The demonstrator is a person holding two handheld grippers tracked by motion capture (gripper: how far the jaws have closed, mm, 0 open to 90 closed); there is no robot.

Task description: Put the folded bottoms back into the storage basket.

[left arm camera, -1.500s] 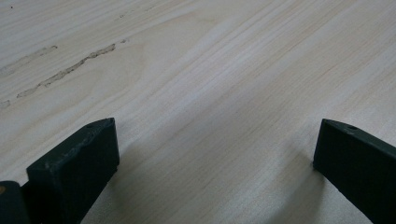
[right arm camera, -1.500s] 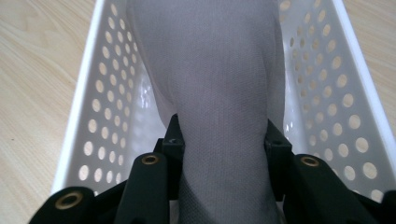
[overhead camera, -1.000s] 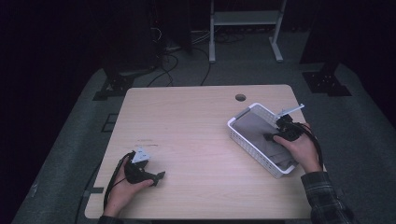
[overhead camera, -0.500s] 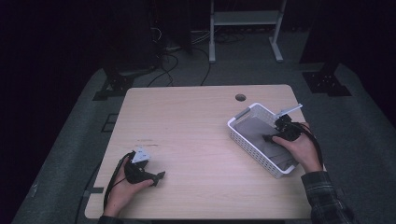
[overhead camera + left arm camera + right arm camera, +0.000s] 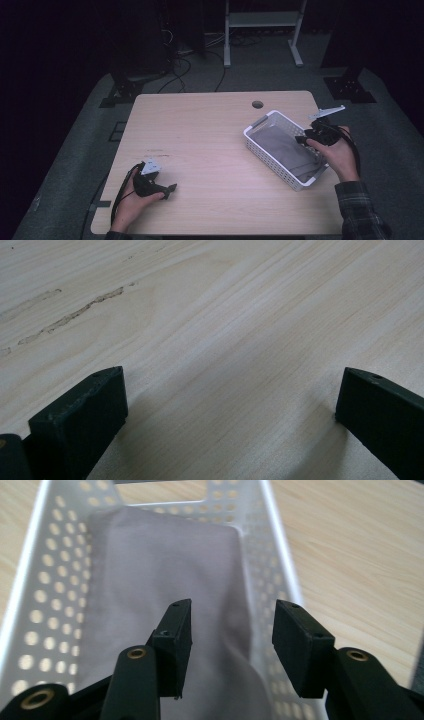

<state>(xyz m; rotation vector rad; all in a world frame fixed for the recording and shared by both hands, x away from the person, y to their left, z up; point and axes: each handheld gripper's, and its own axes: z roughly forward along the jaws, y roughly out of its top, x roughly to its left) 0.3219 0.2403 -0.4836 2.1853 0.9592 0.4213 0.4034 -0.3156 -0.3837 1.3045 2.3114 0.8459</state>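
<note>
Here the grey folded cloth (image 5: 160, 595) is seen lying flat in the white perforated basket (image 5: 260, 142), its long axis running with the basket's — from 10 toward 4 o'clock in the high view. The right gripper (image 5: 232, 630) is poised just above it, jaws apart and empty. The left gripper (image 5: 167, 189) is rested well away at 8 o'clock on the wooden table (image 5: 200, 130), jaws wide — so the right hand is judged nearer.

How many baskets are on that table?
1. The white basket stands near the table's right edge, a grey cloth lying inside it, with the right gripper open over it. Nothing in view could hide another.
</note>
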